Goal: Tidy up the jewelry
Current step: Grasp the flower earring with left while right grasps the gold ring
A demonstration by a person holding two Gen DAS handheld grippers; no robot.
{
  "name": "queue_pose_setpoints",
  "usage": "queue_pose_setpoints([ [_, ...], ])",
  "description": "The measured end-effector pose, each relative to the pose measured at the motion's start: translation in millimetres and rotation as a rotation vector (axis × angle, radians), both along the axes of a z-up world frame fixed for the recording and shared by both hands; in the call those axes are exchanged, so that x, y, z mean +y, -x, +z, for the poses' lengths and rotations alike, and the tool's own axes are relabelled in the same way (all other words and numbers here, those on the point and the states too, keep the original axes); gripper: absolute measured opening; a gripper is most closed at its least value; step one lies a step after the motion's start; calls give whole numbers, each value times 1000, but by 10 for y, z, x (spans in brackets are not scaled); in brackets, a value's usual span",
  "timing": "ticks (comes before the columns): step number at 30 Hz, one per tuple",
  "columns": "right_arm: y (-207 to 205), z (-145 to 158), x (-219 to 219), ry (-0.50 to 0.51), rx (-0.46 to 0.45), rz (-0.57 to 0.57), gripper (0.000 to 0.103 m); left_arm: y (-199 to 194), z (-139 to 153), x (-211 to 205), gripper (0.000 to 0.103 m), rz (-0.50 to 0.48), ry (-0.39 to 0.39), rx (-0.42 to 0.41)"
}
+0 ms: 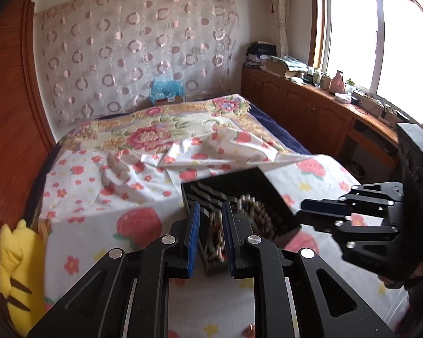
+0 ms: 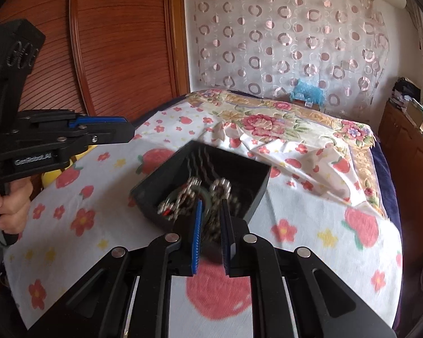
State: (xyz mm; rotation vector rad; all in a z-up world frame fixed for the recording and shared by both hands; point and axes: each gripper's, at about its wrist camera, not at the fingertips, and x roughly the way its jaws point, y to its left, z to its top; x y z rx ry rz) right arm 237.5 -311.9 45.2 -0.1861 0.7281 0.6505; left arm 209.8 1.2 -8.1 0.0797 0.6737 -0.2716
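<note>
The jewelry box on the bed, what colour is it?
Black jewelry box, seen best from the right wrist view.

The organizer box (image 2: pixel 155 180) is seen as matt black plastic; the bracelets (image 2: pixel 220 188) as glossy metal beads; the bedsheet (image 1: pixel 98 205) as printed, wrinkled cloth; the wardrobe door (image 2: pixel 121 36) as ribbed, varnished wood.

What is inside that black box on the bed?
Inside the black plastic box sit wavy black divider slots and a blurry heap of beaded metal bracelets. The bottom is hidden beneath them, and the right gripper covers the near part.
</note>
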Motion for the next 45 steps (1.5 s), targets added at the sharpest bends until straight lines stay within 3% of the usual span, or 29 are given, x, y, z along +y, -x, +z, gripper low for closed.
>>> queue_pose_setpoints([
  [9,479,-268,-22,21,65,10,14,344,-353,82,15,5,16,63],
  [17,844,-437,74,51,93,59,21,599,-601,69,15,0,7,103],
  [22,1001,-475,101,65,108,83,36,703,-731,58,15,2,3,125],
  [36,1212,-622,179,170,123,133,36,791,-909,-35,17,-23,-2,175],
  [38,1213,-625,181,175,115,133,32,779,-931,-47,26,-25,-2,179],
  [39,1216,-624,178,175,114,136,22,774,-945,-58,27,-28,0,184],
  [45,1213,-619,93,170,103,115,22,741,-1004,-169,27,-48,-18,198],
])
